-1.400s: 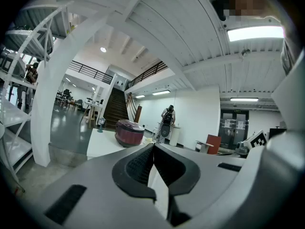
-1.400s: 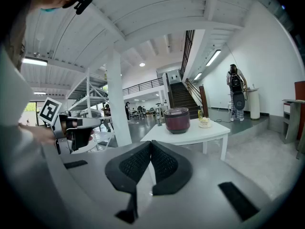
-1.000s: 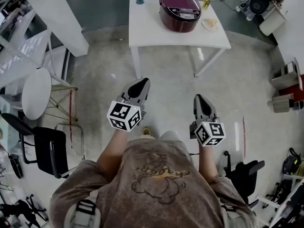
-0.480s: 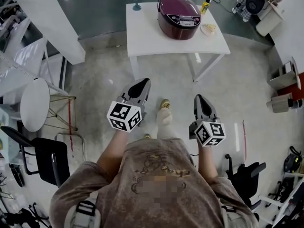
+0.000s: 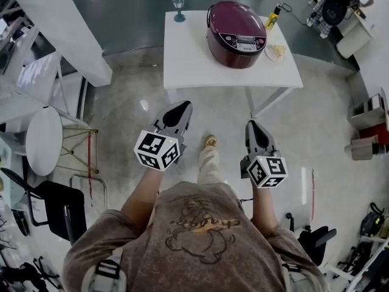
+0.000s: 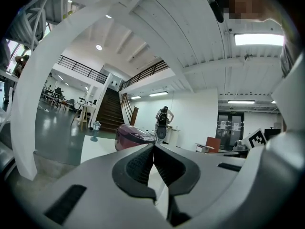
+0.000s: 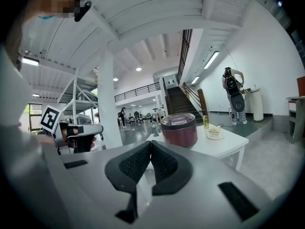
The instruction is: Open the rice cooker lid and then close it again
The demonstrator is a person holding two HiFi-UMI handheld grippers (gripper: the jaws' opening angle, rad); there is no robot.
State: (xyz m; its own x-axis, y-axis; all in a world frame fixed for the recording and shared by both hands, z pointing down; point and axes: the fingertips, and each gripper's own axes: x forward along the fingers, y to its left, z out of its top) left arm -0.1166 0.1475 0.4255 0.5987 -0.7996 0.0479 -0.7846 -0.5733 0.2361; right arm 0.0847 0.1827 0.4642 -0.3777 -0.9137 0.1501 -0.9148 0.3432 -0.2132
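From your head view, the rice cooker [image 5: 236, 26] sits lid shut on the desk [image 5: 185, 53], well beyond your left tool [image 5: 182, 105] and right tool [image 5: 252, 125], so out of reach. Left gripper view: jaws pressed together, empty, aimed at the rice cooker. Right gripper view: likewise pressed together, holding nothing.

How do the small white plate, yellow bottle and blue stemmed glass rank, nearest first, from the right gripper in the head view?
1. Small white plate: right side, front.
2. Yellow bottle: right side, back.
3. Blue stemmed glass: far left corner.
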